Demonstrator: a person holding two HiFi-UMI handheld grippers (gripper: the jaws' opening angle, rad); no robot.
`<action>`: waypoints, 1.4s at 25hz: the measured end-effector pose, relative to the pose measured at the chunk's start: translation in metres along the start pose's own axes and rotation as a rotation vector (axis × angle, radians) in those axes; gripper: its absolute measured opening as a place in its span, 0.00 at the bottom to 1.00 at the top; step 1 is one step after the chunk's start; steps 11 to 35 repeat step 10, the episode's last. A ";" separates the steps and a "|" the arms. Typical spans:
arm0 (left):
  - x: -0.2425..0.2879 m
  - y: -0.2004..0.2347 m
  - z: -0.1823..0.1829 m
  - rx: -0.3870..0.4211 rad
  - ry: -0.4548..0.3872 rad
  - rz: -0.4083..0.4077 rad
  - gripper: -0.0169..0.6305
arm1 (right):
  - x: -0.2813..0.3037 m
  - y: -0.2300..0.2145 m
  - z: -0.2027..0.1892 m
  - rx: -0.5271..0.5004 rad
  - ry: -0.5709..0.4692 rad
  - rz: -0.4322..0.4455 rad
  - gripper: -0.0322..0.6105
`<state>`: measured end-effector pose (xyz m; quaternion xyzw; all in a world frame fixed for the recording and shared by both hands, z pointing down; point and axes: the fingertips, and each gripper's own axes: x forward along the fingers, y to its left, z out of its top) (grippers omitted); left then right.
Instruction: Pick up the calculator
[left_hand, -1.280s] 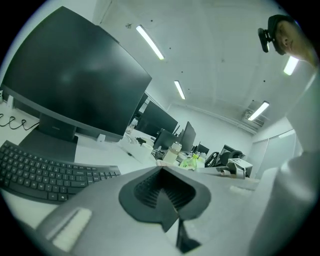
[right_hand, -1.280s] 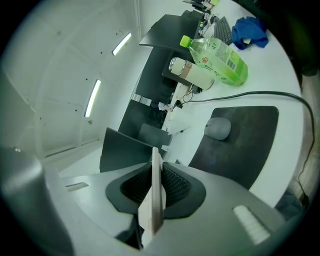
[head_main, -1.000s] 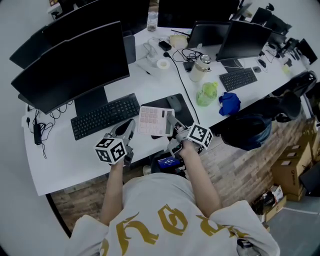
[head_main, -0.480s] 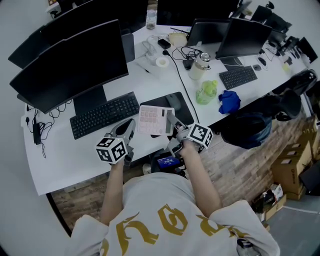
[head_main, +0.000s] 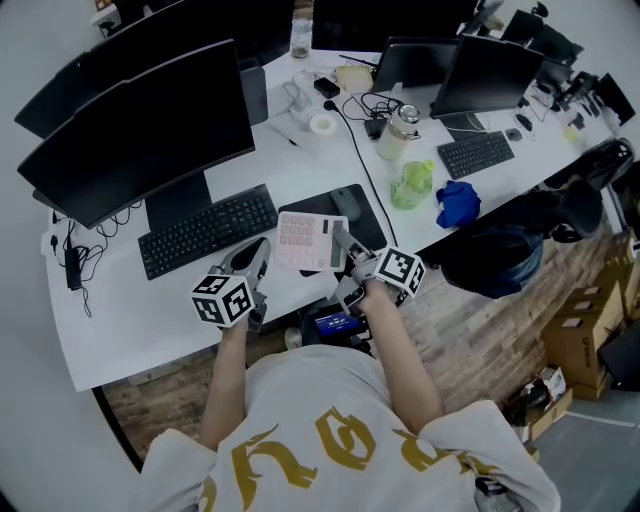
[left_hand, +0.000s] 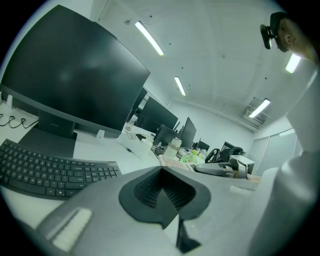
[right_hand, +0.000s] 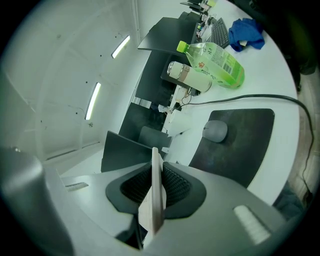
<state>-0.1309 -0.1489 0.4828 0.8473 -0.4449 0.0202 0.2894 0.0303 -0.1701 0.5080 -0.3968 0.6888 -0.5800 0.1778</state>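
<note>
The pale pink calculator (head_main: 311, 241) is lifted above the desk's front edge, tilted toward me, and my right gripper (head_main: 347, 252) is shut on its right edge. In the right gripper view the calculator (right_hand: 156, 195) shows edge-on as a thin white slab clamped between the dark ribbed pads (right_hand: 175, 186). My left gripper (head_main: 257, 262) hovers just left of the calculator, over the desk near the black keyboard (head_main: 208, 230), with its jaws closed together and nothing between them. Its pads (left_hand: 172, 192) meet in the left gripper view.
A black mouse pad (head_main: 340, 217) with a grey mouse (head_main: 348, 203) lies behind the calculator. Large monitors (head_main: 140, 130) stand at the left. A green bottle (head_main: 413, 186), a white flask (head_main: 396, 134), a blue cloth (head_main: 458, 206), cables and a second keyboard (head_main: 476, 155) are further right.
</note>
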 end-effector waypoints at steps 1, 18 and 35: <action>0.001 0.000 0.000 0.002 0.000 0.001 0.03 | 0.000 0.000 0.001 -0.001 -0.002 0.000 0.17; 0.006 -0.001 -0.002 0.002 0.014 -0.008 0.03 | 0.003 -0.001 0.003 0.001 0.001 0.001 0.17; 0.006 -0.001 -0.002 0.002 0.014 -0.008 0.03 | 0.003 -0.001 0.003 0.001 0.001 0.001 0.17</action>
